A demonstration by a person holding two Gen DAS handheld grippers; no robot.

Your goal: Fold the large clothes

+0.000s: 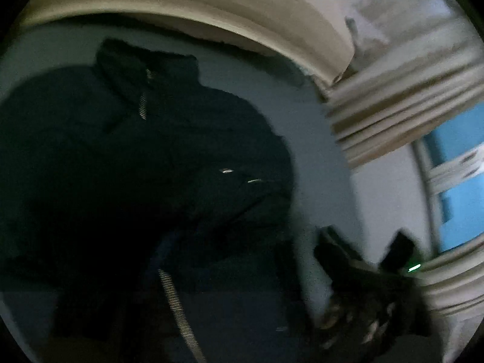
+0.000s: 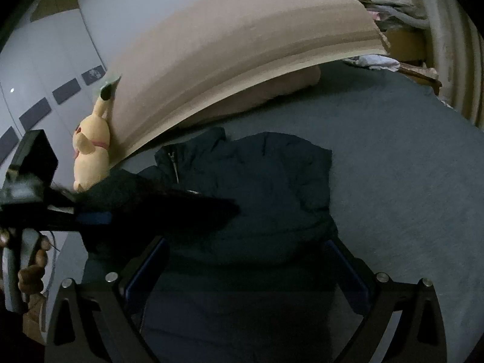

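Two black tongs hang over a big dark blue puffy jacket (image 2: pixel 257 187) on the grey bed (image 2: pixel 408 181). The right tongs (image 2: pixel 248 272) are wide open, holding nothing, jacket just below. The left tongs (image 2: pixel 157 208) look wide open too.

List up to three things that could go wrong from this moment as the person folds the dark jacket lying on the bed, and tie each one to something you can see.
1. The jacket is puffy, so a fold may spring back open.
2. The right gripper stands open over bulky cloth; closing here may catch several layers.
3. The plush toy sits close to the jacket's edge, near the left gripper, and a sweep could knock it over.
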